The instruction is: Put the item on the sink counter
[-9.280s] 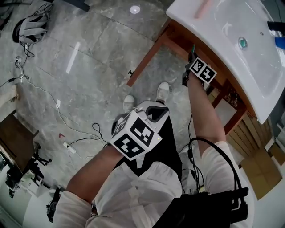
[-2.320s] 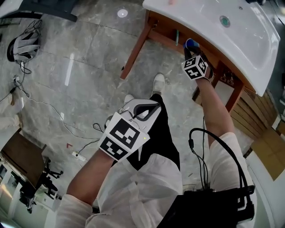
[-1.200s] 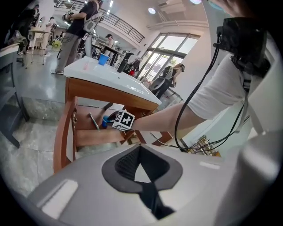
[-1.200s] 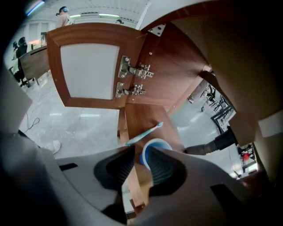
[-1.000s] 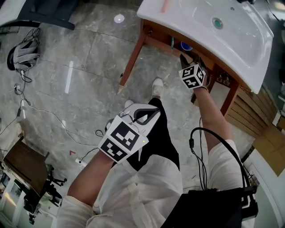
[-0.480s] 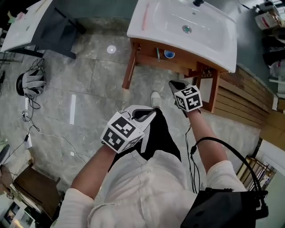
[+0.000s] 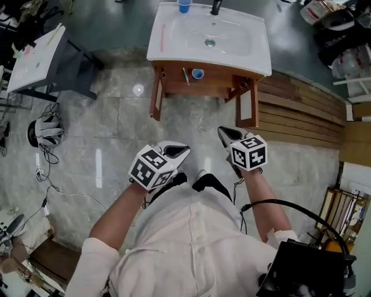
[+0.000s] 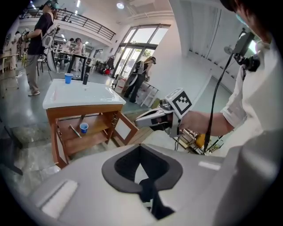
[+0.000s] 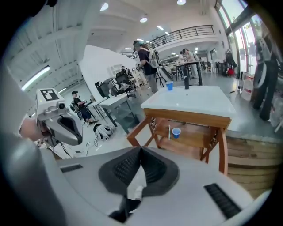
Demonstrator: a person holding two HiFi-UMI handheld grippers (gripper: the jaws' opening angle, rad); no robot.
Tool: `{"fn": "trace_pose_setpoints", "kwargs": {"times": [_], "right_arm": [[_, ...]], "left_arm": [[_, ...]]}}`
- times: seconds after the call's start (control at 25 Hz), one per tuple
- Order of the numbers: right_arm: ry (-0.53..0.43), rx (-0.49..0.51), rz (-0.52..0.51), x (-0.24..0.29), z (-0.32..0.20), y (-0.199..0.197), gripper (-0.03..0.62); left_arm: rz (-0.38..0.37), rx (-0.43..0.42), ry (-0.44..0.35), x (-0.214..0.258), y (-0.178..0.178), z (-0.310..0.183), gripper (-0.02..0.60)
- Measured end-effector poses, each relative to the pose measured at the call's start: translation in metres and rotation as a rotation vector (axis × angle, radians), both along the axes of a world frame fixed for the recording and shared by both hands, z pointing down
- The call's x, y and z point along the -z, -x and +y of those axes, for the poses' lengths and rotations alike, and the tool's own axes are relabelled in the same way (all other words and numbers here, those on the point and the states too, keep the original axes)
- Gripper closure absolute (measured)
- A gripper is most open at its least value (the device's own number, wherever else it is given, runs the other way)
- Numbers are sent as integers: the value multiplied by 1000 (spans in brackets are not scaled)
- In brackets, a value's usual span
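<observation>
The only print to see is the black and white square markers on the cube of the left gripper (image 7: pixel 181 149) and of the right gripper (image 7: pixel 223 132). Both grippers are held near the person's body, well apart from the white sink counter (image 7: pixel 255 49) on its wooden stand (image 7: pixel 156 93). The jaws of each gripper are pressed together, with nothing between them.

One small blue plastic cup (image 7: pixel 197 73) stands on the wooden shelf (image 7: pixel 217 78) under the counter, beside a thin stick (image 7: pixel 185 76). A second blue cup (image 7: pixel 184 6) stands on the far left of the counter, near the black tap (image 7: pixel 215 7).

Two seconds before, the right gripper was at the shelf, close to the cup there. Now the person has stepped back and the whole stand is far from both grippers.
</observation>
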State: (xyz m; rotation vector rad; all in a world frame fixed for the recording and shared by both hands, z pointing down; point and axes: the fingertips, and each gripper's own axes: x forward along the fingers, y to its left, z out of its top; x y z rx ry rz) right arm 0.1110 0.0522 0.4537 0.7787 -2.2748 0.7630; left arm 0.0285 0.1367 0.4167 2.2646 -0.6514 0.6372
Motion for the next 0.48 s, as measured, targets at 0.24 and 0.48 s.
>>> {"fn": "trace_pose_setpoints", "kwargs": {"times": [0.24, 0.48], "right_arm": [[-20, 46, -27, 35, 51, -29, 589], [-38, 61, -62, 50, 80, -60, 589]], "left_arm": [[-16, 8, 10, 19, -34, 30, 577], [-31, -14, 7, 31, -82, 53, 577]]}}
